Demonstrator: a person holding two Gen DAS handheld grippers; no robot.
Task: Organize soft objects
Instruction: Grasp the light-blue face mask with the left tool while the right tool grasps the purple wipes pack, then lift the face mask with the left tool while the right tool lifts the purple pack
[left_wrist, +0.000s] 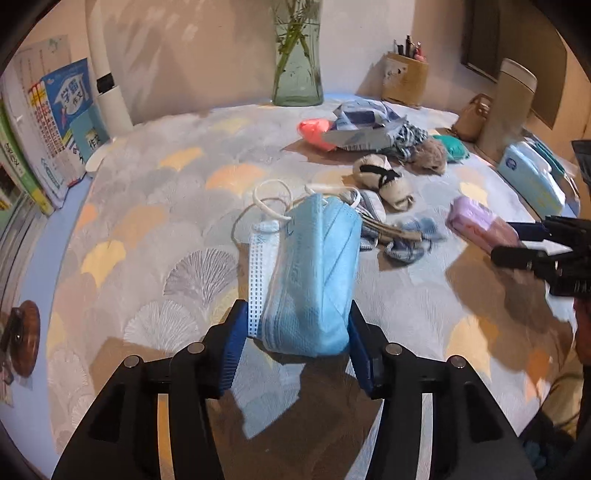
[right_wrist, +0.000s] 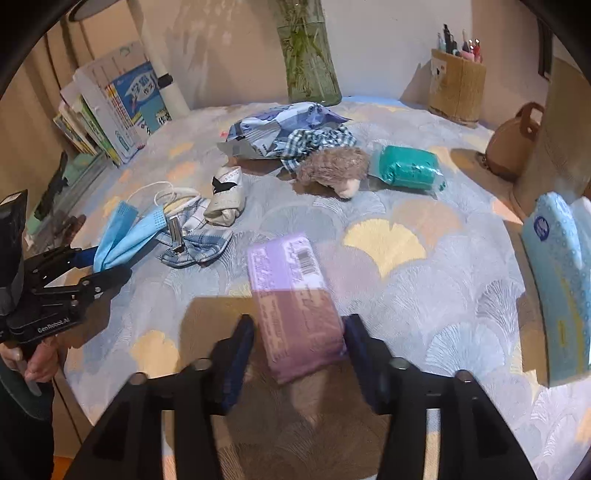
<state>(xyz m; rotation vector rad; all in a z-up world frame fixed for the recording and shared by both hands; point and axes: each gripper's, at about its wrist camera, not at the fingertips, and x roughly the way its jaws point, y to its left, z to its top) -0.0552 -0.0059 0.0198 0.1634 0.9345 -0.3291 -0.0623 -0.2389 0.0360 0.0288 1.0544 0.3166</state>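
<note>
My left gripper (left_wrist: 295, 328) is shut on a blue face mask (left_wrist: 314, 273) and holds it above the patterned tablecloth (left_wrist: 166, 229); its white ear loops hang forward. The mask also shows in the right wrist view (right_wrist: 122, 240). My right gripper (right_wrist: 298, 336) is shut on a purple tissue pack (right_wrist: 291, 295), also seen from the left (left_wrist: 480, 221). On the table lie a checked cloth (right_wrist: 195, 243), a cream rolled sock (right_wrist: 227, 199), a hedgehog plush (right_wrist: 332, 170), a green pack (right_wrist: 406, 170) and a blue-white bag (right_wrist: 273, 129).
A glass vase (left_wrist: 297, 70) stands at the back centre, books (left_wrist: 55, 133) at the left, a pen holder (right_wrist: 458, 88) at the back right. A light-blue tissue package (right_wrist: 561, 280) lies at the right edge. A pink item (left_wrist: 314, 129) lies by the bag.
</note>
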